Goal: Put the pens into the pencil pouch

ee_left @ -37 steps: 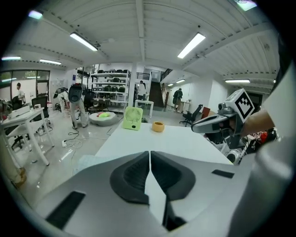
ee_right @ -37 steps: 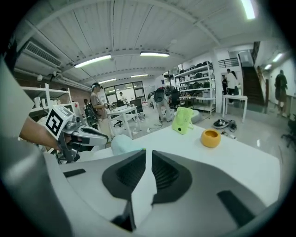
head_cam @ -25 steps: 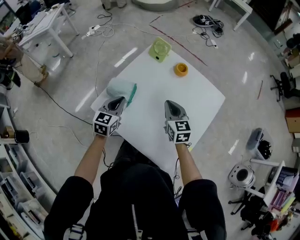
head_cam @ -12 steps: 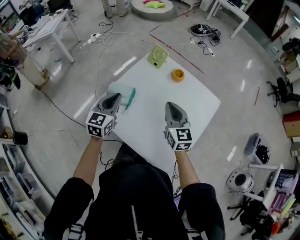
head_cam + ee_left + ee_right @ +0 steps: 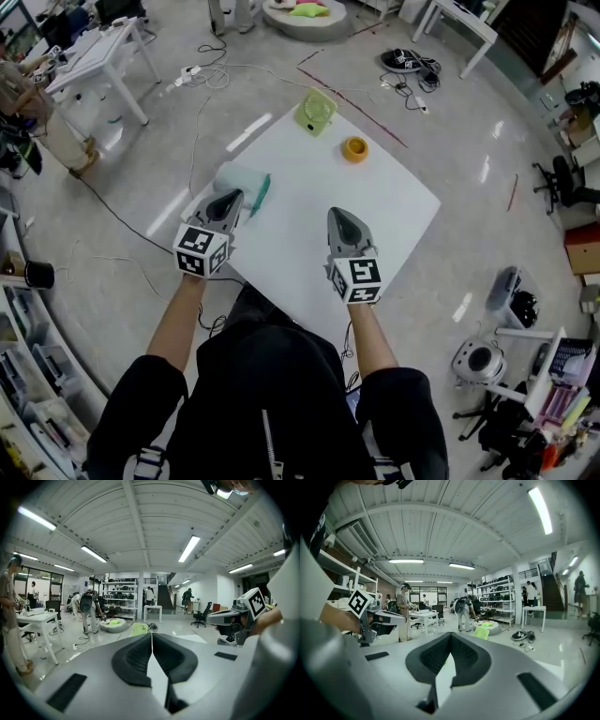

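**Head view with the two gripper views.** The left hand-held gripper (image 5: 228,200) and the right hand-held gripper (image 5: 336,215) are held above the white tabletop (image 5: 384,202). They are side by side, well apart, and both are pointed away from the person. In each gripper view the two dark pads are seen pressed together along a single seam with nothing between them, so both are closed and empty.

The tabletop's near corner is hidden under the person's right forearm (image 5: 370,328) and dark clothing. In the gripper views the tabletop is almost wholly masked by each gripper's own grey body.

The pencil pouch (image 5: 238,176), pale and translucent, is located at the tabletop's left corner. Its near end is covered by the left hand-held gripper.

A slender teal strip (image 5: 262,193) is seen along the pouch's right side, with its long axis directed roughly toward the tabletop's far corner. Whether it is a pen or the pouch's trim cannot be told at this size. Single pens cannot be resolved.

A yellow-green thing (image 5: 317,110) is placed at the far corner. An orange ring (image 5: 354,148) is placed near it, just inside the far-right edge. What either of them is cannot be determined.
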Motion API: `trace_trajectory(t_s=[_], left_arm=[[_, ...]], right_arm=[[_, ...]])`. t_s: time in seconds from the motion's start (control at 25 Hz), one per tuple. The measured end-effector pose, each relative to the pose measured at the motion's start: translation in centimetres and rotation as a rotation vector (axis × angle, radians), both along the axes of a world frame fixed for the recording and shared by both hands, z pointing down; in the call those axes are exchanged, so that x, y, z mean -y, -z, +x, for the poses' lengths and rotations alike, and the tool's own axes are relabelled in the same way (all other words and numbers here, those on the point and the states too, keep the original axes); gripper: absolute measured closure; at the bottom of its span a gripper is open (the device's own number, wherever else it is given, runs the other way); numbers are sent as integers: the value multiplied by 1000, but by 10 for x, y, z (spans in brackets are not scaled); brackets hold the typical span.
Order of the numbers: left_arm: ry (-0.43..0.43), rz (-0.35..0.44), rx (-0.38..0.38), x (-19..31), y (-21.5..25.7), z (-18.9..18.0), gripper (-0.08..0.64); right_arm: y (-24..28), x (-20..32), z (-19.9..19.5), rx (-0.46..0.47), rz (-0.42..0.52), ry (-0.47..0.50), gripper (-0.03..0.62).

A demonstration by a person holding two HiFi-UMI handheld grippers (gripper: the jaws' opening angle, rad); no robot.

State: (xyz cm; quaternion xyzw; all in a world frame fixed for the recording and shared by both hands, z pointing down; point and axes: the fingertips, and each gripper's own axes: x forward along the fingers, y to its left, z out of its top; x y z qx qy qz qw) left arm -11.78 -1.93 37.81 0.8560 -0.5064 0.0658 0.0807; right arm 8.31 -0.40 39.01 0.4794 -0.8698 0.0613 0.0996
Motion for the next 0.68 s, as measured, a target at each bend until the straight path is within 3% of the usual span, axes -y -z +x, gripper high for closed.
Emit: trace_trajectory(t_s=[0.68], left_arm=[[-2,-35,9,-2,-14,-8,534]], right_arm=[[-11,-4,-7,1,-25,9,584]])
